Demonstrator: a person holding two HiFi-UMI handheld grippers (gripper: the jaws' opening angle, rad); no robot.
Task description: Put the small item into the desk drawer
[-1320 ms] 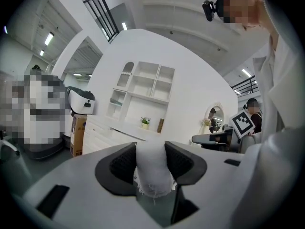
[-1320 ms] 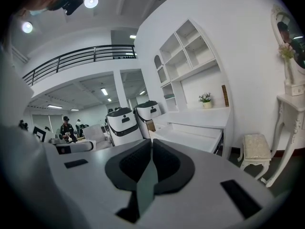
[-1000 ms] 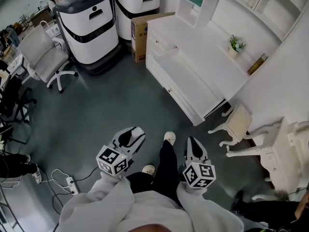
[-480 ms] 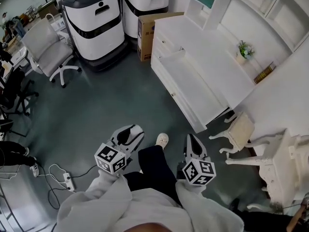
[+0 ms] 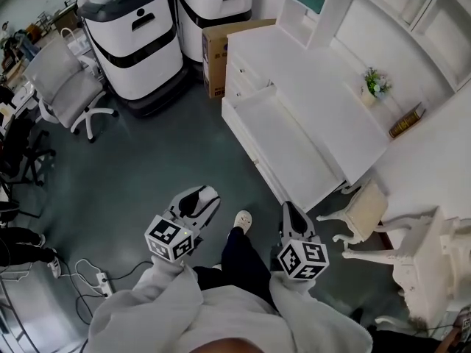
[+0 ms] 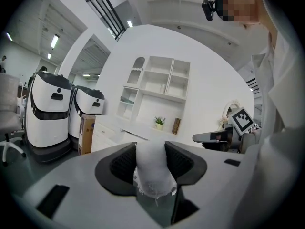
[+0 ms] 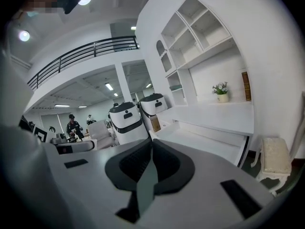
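Observation:
My left gripper (image 6: 151, 162) is shut on a small white soft item (image 6: 152, 171) with a frayed lower edge; the item fills the gap between the dark pads. In the head view the left gripper (image 5: 201, 198) hovers over the grey floor, short of the white desk (image 5: 324, 87). The desk's long drawer (image 5: 283, 134) stands pulled out and looks bare inside. Level with the left one, my right gripper (image 5: 288, 210) has its jaws pressed together with nothing between them. In its own view the right gripper (image 7: 151, 149) points at the open drawer (image 7: 209, 140).
Two large white-and-black machines (image 5: 136, 39) and a cardboard box (image 5: 221, 46) stand left of the desk. An office chair (image 5: 66, 79) is at far left. A small white stool (image 5: 368, 204) sits by the desk's near end. A cable and power strip (image 5: 99, 276) lie on the floor.
The view has shifted slightly as the person steps toward the desk; one shoe has moved forward. Both grippers hold the same pose, and the left still grips the white item.

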